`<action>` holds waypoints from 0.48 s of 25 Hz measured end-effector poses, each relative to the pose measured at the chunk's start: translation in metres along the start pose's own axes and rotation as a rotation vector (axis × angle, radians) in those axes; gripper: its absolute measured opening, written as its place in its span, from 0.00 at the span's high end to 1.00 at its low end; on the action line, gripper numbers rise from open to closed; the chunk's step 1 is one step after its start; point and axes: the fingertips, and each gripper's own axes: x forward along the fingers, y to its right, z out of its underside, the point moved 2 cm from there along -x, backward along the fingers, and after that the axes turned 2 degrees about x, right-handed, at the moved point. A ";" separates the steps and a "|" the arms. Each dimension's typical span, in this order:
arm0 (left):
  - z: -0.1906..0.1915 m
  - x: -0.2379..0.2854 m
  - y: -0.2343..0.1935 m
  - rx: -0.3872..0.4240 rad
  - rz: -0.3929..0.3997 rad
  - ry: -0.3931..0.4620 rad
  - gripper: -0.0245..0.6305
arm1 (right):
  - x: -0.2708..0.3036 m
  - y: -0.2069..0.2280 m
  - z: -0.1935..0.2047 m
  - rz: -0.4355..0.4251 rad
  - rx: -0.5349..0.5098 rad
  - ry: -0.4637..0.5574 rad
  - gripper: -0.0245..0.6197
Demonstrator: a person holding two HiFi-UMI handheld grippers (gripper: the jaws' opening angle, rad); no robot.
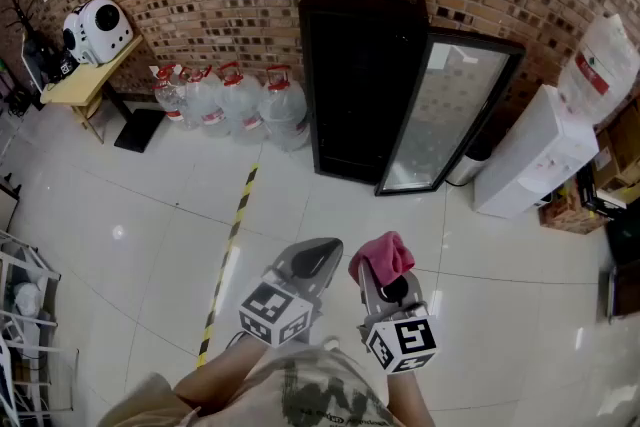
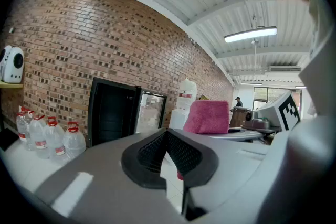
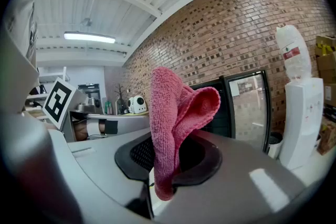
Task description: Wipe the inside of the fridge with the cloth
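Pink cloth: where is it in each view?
Head view: pink cloth low centre.
Left gripper view: pink cloth right of centre, beyond the jaws.
Right gripper view: pink cloth dead centre, clamped between the jaws.
Shared landmark: black fridge, glass door open.

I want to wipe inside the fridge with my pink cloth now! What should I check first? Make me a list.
1. Cloth held tight: ok, the right gripper has its jaws shut on it.
2. Fridge door open: ok, it is swung out wide.
3. Left gripper free to help: ok, jaws together on nothing.
4. Way ahead: ok, bare floor; the water bottles stand off to the side.
5. Close enough to reach inside: not ok, the fridge stands well ahead of you.
6. Shelves empty: cannot tell, the inside is too dark.
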 end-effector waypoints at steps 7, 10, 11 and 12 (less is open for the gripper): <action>-0.010 0.049 -0.069 -0.013 0.004 0.013 1.00 | 0.077 0.025 -0.011 0.010 -0.026 -0.011 0.86; -0.022 0.071 -0.107 -0.023 0.020 0.012 1.00 | 0.119 0.031 -0.023 0.025 -0.032 -0.026 0.86; -0.027 0.077 -0.120 -0.029 0.026 0.010 1.00 | 0.133 0.032 -0.029 0.030 -0.034 -0.031 0.86; -0.031 0.084 -0.133 -0.036 0.034 0.008 1.00 | 0.146 0.033 -0.033 0.036 -0.036 -0.037 0.86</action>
